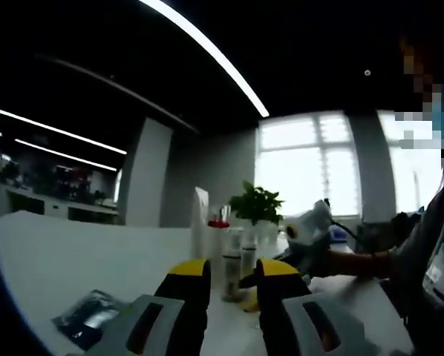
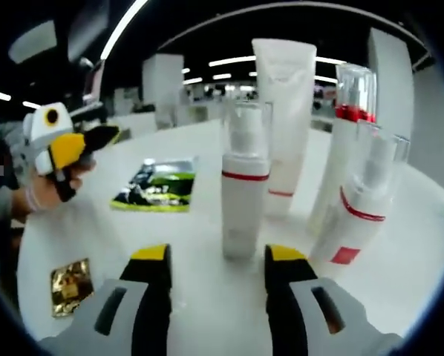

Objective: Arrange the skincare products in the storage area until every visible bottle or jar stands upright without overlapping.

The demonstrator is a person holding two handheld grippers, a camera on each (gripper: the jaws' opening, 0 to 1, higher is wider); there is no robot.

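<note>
White pump bottle (image 2: 243, 200) upright just beyond parted right tongs (image 2: 216, 256), seemingly untouched

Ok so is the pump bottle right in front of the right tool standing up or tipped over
Upright. In the right gripper view the pump bottle stands on its base on the white table, clear cap on top, just beyond the open right tool.

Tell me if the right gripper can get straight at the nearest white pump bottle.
Probably yes: the right gripper is open, the white pump bottle stands upright just beyond its jaws, nothing between them.
</note>
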